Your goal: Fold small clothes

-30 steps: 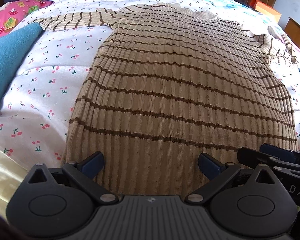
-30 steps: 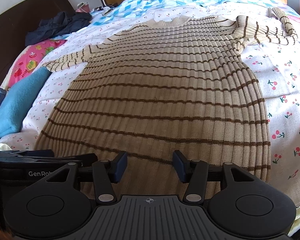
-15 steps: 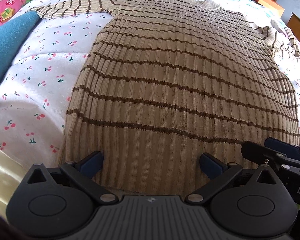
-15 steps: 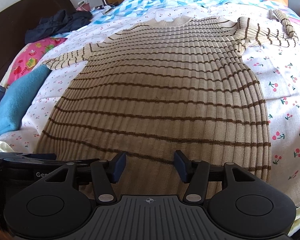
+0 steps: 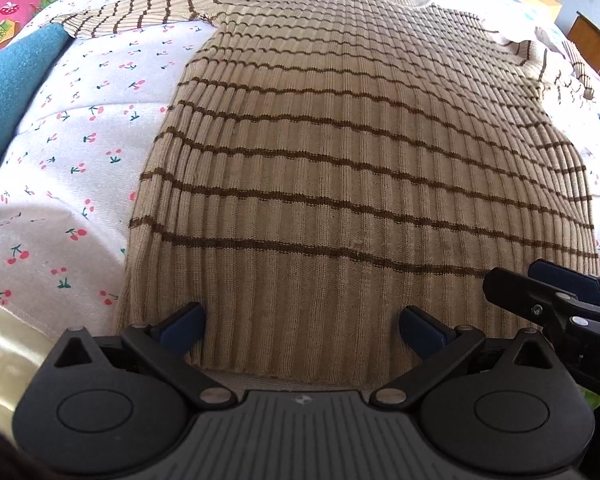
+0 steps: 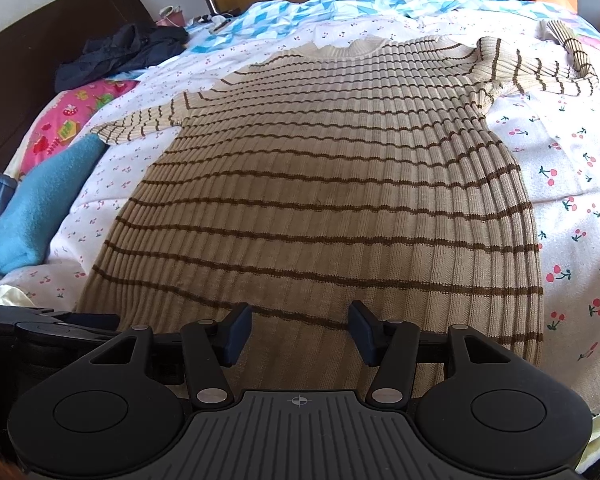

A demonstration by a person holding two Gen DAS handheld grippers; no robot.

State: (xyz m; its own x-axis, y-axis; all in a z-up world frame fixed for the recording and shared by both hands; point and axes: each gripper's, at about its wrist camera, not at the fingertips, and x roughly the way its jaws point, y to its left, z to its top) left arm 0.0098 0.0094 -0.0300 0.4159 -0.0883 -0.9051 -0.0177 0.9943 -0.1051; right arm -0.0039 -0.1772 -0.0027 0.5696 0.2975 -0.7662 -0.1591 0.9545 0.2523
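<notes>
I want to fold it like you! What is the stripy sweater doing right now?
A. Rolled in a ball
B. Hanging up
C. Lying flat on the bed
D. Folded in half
C: the sweater lies spread out flat on the bed, both sleeves out to its sides.

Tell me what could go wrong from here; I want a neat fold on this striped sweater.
1. Both claws, left claw and right claw, stand open at the hem of the striped sweater; they may pinch only the top layer.
2. The far sleeve lies bunched, so it could fold in crooked.
3. The cherry-print sheet underneath might get caught along with the knit.
</notes>
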